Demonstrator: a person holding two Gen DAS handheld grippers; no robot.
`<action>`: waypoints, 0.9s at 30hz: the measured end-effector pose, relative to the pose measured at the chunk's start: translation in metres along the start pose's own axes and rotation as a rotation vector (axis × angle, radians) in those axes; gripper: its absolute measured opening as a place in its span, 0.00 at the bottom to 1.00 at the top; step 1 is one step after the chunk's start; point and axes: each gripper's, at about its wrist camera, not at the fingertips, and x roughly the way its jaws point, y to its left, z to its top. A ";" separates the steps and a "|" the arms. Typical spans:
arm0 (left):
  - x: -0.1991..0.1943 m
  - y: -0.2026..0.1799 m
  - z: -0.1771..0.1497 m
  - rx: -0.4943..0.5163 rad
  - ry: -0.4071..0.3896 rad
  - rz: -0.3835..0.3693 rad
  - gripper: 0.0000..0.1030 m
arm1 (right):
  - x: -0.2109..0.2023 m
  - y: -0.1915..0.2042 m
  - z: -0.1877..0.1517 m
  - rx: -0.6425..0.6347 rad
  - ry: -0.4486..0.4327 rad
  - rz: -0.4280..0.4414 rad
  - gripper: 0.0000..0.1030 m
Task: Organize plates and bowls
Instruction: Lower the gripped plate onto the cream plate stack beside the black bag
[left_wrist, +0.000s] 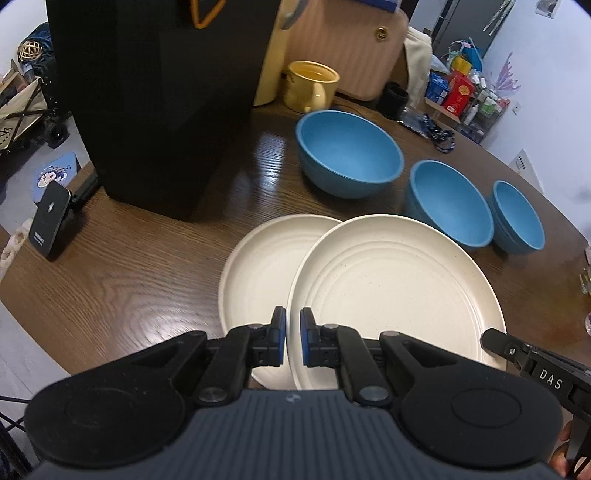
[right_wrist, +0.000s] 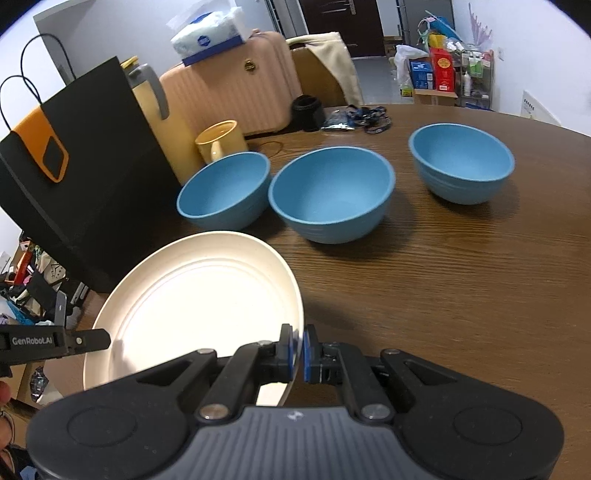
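Two cream plates lie on the brown table. The upper plate (left_wrist: 397, 291) is held tilted over the lower plate (left_wrist: 258, 273). My left gripper (left_wrist: 293, 338) is shut on the upper plate's left rim. My right gripper (right_wrist: 299, 349) is shut on the same plate (right_wrist: 192, 306) at its right rim; its finger shows in the left wrist view (left_wrist: 517, 349). Three blue bowls (left_wrist: 349, 153) (left_wrist: 448, 203) (left_wrist: 519, 218) stand apart in a row behind the plates; they also show in the right wrist view (right_wrist: 225, 190) (right_wrist: 332, 192) (right_wrist: 461, 162).
A tall black paper bag (left_wrist: 162, 96) stands at the back left. A yellow mug (left_wrist: 312, 85) sits behind the bowls. A phone on a stand (left_wrist: 50, 219) is at the left edge. A pink suitcase (right_wrist: 240, 81) and lanyards (right_wrist: 369, 118) lie farther back.
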 end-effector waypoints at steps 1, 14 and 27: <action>0.002 0.004 0.004 0.003 0.002 0.002 0.08 | 0.004 0.003 0.001 0.001 0.002 0.001 0.05; 0.039 0.032 0.031 0.087 0.027 0.025 0.08 | 0.049 0.029 0.005 0.043 0.004 -0.015 0.05; 0.072 0.032 0.029 0.210 0.046 0.033 0.08 | 0.067 0.040 -0.007 0.027 -0.002 -0.086 0.05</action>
